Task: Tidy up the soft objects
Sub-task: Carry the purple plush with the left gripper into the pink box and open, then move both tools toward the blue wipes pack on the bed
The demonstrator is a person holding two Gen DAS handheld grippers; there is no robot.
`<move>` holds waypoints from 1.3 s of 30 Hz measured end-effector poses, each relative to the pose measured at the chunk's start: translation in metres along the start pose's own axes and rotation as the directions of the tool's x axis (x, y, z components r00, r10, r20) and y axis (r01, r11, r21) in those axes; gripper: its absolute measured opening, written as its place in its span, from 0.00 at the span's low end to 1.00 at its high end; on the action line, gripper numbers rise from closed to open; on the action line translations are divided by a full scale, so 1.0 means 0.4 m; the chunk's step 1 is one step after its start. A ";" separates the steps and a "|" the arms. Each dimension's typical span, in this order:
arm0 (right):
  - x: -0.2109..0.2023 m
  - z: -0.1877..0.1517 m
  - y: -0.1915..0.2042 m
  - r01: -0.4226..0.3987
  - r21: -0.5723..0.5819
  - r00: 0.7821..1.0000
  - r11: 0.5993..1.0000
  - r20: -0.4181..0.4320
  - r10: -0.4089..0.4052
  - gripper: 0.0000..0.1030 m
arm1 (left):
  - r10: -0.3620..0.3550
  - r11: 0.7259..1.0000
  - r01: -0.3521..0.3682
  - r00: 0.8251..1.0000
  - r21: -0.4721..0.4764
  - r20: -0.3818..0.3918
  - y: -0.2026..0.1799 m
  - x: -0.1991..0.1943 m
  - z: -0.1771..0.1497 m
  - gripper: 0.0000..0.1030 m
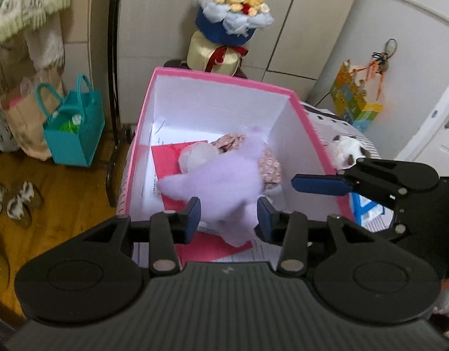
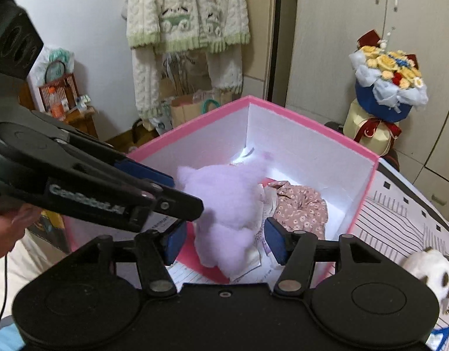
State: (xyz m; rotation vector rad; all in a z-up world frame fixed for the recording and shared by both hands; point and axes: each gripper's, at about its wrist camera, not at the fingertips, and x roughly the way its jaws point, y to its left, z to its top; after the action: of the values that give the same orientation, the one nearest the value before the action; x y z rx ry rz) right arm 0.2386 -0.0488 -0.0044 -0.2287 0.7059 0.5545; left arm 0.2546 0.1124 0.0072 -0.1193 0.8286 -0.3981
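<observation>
My left gripper [image 1: 229,215] and right gripper [image 2: 224,241] both stand spread, pads clear of the blurred purple plush [image 1: 221,181] lying lengthwise between them inside the pink box [image 1: 221,77].

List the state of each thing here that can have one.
Pink cardboard box: open, no lid on.
Fluffy lilac plush toy: inside the box, blurred, between the pads.
Floral-dressed doll: lying in the box.
Left gripper: open.
Right gripper: open.
Teal tote bag: upright, open.
</observation>
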 end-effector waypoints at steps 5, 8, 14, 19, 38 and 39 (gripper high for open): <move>-0.082 -0.007 0.009 -0.010 0.023 0.999 1.000 0.031 0.009 0.63 | 0.006 0.996 -0.012 0.998 0.092 0.062 -0.052 -0.107 -0.011 0.47; -0.125 -0.010 0.013 -0.020 0.035 0.999 0.999 0.036 0.018 0.63 | 0.013 0.990 -0.025 0.995 0.137 0.095 -0.084 -0.159 -0.012 0.50; -0.209 -0.022 0.028 0.001 0.031 0.998 1.000 0.058 -0.002 0.64 | 0.013 0.976 -0.045 0.989 0.214 0.147 -0.134 -0.255 -0.038 0.56; -0.278 -0.041 0.045 0.012 0.017 0.997 1.000 0.077 -0.013 0.69 | -0.018 0.967 -0.023 0.987 0.254 0.159 -0.163 -0.311 -0.057 0.60; -0.499 -0.240 -0.048 0.046 0.049 0.981 0.998 0.185 -0.055 0.77 | -0.124 0.923 0.097 0.991 0.371 0.049 -0.361 -0.302 -0.119 0.68; -0.506 -0.256 -0.063 0.055 0.052 0.979 0.997 0.196 -0.064 0.77 | -0.130 0.921 0.104 0.991 0.376 0.043 -0.374 -0.291 -0.120 0.68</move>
State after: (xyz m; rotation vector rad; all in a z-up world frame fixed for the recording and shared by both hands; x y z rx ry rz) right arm 0.0697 -0.1905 0.0550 -0.1481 0.5170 0.4956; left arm 0.1042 0.0226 0.0940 0.1727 0.6681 -0.6552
